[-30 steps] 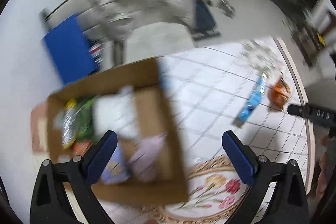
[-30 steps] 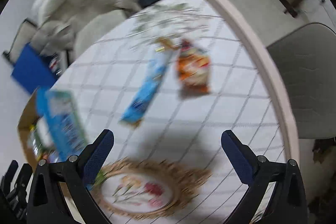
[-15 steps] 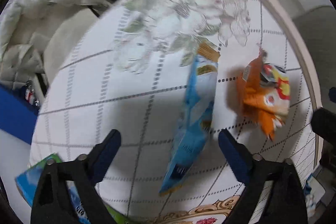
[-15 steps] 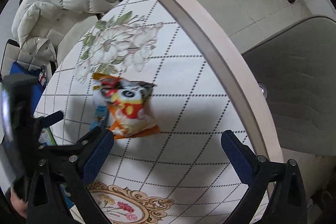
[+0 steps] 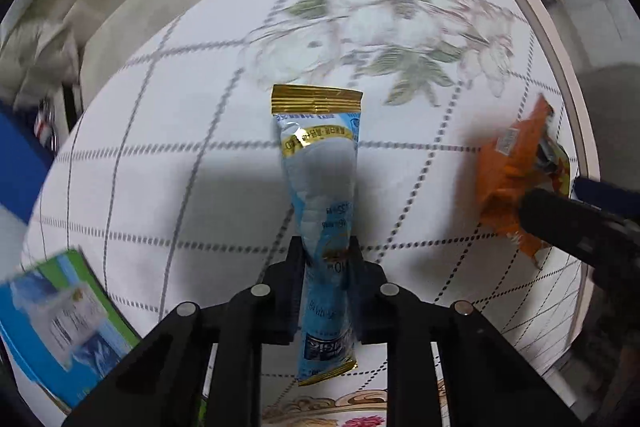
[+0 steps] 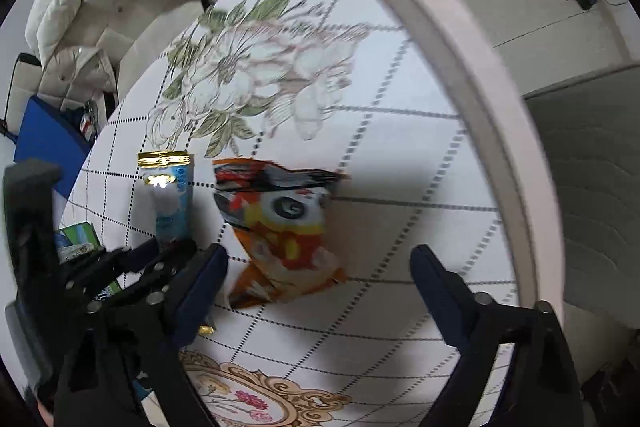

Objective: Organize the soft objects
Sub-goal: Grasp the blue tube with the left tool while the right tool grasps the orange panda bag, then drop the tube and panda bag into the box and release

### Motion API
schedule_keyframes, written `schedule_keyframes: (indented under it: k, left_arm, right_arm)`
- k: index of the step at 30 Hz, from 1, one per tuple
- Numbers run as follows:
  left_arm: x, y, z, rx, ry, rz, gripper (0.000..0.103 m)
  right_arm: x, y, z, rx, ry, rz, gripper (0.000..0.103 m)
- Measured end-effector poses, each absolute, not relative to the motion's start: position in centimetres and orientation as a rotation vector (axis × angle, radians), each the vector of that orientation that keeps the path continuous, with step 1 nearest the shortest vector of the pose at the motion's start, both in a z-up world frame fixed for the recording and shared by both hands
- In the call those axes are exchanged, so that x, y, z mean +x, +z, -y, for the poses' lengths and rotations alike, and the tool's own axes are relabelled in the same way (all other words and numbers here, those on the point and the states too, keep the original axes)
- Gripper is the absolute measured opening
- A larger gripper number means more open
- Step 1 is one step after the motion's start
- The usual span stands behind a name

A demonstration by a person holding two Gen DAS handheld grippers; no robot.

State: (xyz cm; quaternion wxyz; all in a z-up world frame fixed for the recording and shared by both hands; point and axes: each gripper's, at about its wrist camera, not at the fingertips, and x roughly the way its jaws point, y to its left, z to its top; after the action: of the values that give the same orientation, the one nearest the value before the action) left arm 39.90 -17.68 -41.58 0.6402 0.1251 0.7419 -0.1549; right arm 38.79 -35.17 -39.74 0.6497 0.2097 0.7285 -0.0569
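Left wrist view: left gripper [image 5: 326, 259] pinches the blue pouch [image 5: 320, 211] near its lower half, jaws pressed onto it from both sides; pouch lies flat on the round table [image 5: 168, 163], gold seal pointing away. Risk: the grip sits low on a long floppy pack, so the free end likely droops or swings on lift and may slide out of the pads; the slick film adds to that. Orange snack bag [image 5: 516, 187] lies to the right near the table rim, part hidden by the other tool. Blue-green box [image 5: 60, 331] at lower left. Right wrist view: right gripper [image 6: 320, 271] is spread and closing, orange snack bag [image 6: 284, 231] between the jaws, pads not yet on it. Risk: the puffy bag may squirt sideways or get crushed, and the left gripper [image 6: 168, 251] sits just beside the near finger, so they could clash.
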Motion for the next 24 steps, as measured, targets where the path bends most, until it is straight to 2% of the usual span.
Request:
schedule_keyframes:
  k: [1, 2, 5, 8, 12, 19, 24]
  left_arm:
    - [39.8, -41.5, 17.1, 0.263, -0.348, -1.698, 0.016]
    - [39.7, -41.5, 16.6, 0.245, -0.344, -1.702, 0.016]
    - [39.2, -40.6, 14.8, 0.206, -0.323, -1.693, 0.015]
    - [38.7, -39.0, 13.4, 0.17, -0.318, -1.666, 0.015]
    - [38.2, -35.3, 11.8, 0.106, -0.324, -1.622, 0.015]
    - [37.3, -25.7, 5.0, -0.013, -0.332, -1.527, 0.015]
    - [35.6, -23.0, -1.4, -0.032, -0.278, -1.52, 0.015]
  right_arm:
    - [39.1, -40.5, 34.8, 0.481, -0.123, -1.677, 0.082]
    - [39.3, -41.1, 34.5, 0.478, -0.116, -1.694, 0.069]
    - [39.4, -41.5, 33.5, 0.505, -0.1, -1.686, 0.046]
    - [39.1, -40.2, 32.1, 0.427, -0.112, -1.657, 0.038]
    - [37.7, -38.1, 30.6, 0.457, -0.073, -1.63, 0.036]
    - [33.3, -30.1, 24.5, 0.498, 0.089, -1.518, 0.036]
    - [29.2, -25.6, 16.6, 0.513, 0.252, -1.478, 0.036]
